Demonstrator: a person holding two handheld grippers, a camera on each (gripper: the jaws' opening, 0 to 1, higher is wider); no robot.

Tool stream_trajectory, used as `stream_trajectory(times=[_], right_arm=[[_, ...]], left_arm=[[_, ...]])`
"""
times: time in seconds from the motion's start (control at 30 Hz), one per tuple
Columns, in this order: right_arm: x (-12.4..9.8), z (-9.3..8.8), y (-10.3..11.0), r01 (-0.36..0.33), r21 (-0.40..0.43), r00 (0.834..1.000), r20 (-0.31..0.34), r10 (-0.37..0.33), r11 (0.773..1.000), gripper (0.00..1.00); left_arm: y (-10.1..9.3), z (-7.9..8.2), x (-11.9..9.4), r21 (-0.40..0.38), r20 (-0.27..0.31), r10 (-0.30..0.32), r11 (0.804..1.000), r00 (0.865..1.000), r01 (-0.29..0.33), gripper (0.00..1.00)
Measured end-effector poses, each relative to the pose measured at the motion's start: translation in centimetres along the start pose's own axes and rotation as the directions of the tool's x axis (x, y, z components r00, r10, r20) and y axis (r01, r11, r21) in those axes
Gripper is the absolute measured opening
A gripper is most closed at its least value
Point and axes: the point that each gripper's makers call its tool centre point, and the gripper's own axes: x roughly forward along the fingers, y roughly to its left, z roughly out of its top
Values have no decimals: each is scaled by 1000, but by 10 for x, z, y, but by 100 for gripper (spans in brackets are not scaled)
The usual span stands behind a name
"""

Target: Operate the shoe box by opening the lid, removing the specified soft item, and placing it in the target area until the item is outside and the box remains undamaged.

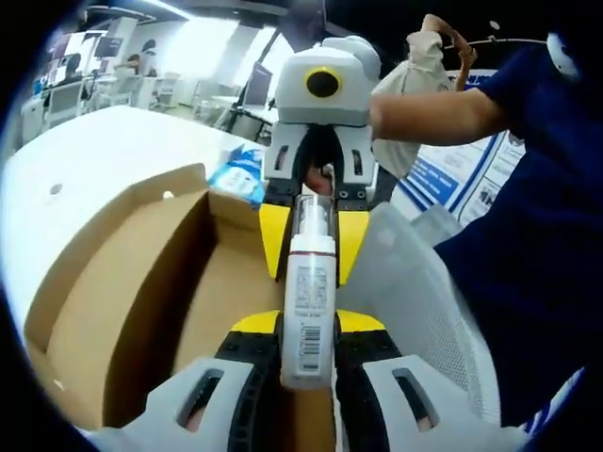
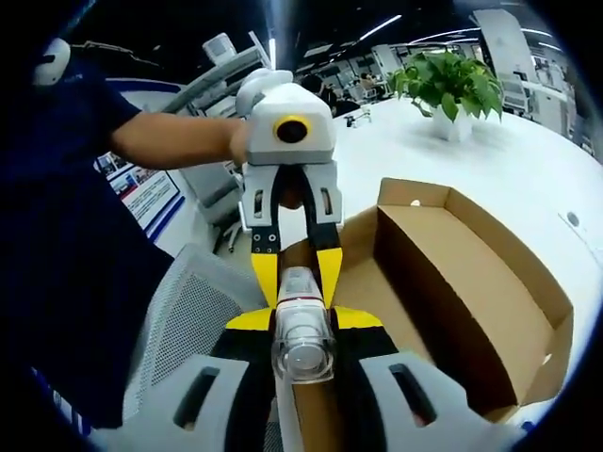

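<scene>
A white pump bottle (image 1: 309, 311) with a barcode label and a clear cap (image 2: 301, 350) is held level between both grippers, above the near end of an open brown cardboard shoe box (image 1: 122, 282) (image 2: 471, 301). My left gripper (image 1: 309, 325) is shut on the bottle's body. It faces me in the right gripper view, where the left gripper (image 2: 298, 282) has its yellow jaws on the bottle's far end. My right gripper (image 2: 303, 320) is shut on the cap end, and in the left gripper view the right gripper (image 1: 311, 259) reaches down from above. The box interior looks bare.
The box lies on a white table (image 1: 94, 160) (image 2: 490, 160). A white mesh chair (image 1: 415, 301) (image 2: 179, 311) stands beside it. A blue packet (image 1: 240, 174) lies behind the box, and a potted plant (image 2: 448, 85) stands further off. A person's arms (image 1: 433, 113) (image 2: 179, 141) hold the grippers.
</scene>
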Motion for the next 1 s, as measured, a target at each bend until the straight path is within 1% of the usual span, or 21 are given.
stream_trajectory(times=[0.07,0.13,0.17,0.23,0.3,0.37,0.43,0.47,0.5,0.53,0.6,0.63,0.67,0.7,0.73,0.8,0.83,0.87,0.9,0.93,1.0], right_arm=[[-1,-1,-3,13,0,1000,-11,-13,1000,20],[-4,-5,-8,28,-7,999,-29,-28,1000,20],[-6,-6,-9,31,-5,999,-33,-31,1000,20],[-9,-9,-13,41,-1,998,-37,-41,999,20],[-13,-12,-16,53,0,998,-46,-53,999,20],[-15,-15,-18,66,-5,996,-63,-66,998,20],[-18,-16,-19,75,-2,995,-61,-75,997,20],[-18,-17,-20,80,-3,995,-64,-80,997,20],[-20,-17,-20,83,-6,994,-68,-83,997,20],[-21,-17,-20,90,-8,994,-68,-90,996,20],[-23,-16,-21,98,-5,993,-61,-98,995,20],[-25,-16,-22,110,-4,992,-57,-110,994,20],[-26,-15,-23,116,-6,992,-55,-116,993,20],[-27,-15,-23,121,-5,991,-51,-121,993,20],[-28,-15,-24,130,-5,990,-48,-130,992,20],[-31,-13,-24,144,-4,989,-38,-144,990,20],[-32,-12,-24,149,0,988,-33,-149,989,20],[-33,-11,-25,159,1,987,-25,-159,987,20],[-34,-10,-25,167,3,986,-19,-167,986,20],[-35,-9,-25,174,5,985,-13,-174,985,20],[-38,-8,-26,194,11,981,1,-194,981,20]], left_arm=[[5,0,-3,-13,8,23,1000,1000,-23,20],[8,-4,-8,-25,7,45,999,999,-45,27],[17,-8,-13,19,-2,110,994,994,-110,28],[14,-10,-20,11,20,130,991,991,-131,30],[21,-14,-29,48,16,201,978,979,-202,25],[25,-18,-38,57,35,277,959,960,-279,24],[23,-24,-46,49,49,326,943,944,-328,24],[22,-27,-51,49,60,364,929,929,-367,24],[20,-30,-54,61,64,386,919,920,-389,22],[21,-35,-62,71,58,444,892,894,-447,21],[22,-37,-73,38,78,517,853,852,-521,16],[22,-39,-82,4,93,577,814,811,-580,13],[22,-44,-87,-30,88,606,795,790,-606,10],[19,-49,-91,-45,90,638,770,765,-637,7],[19,-54,-94,-47,83,660,751,747,-658,6],[16,-69,-93,-82,46,677,736,735,-673,5],[14,-76,-92,-122,46,686,725,726,-678,6],[13,-81,-90,-133,36,683,727,729,-674,7],[12,-85,-88,-121,30,686,724,727,-679,8],[12,-93,-89,-128,2,698,710,716,-692,8],[10,-94,-90,-157,7,714,692,700,-705,8]])
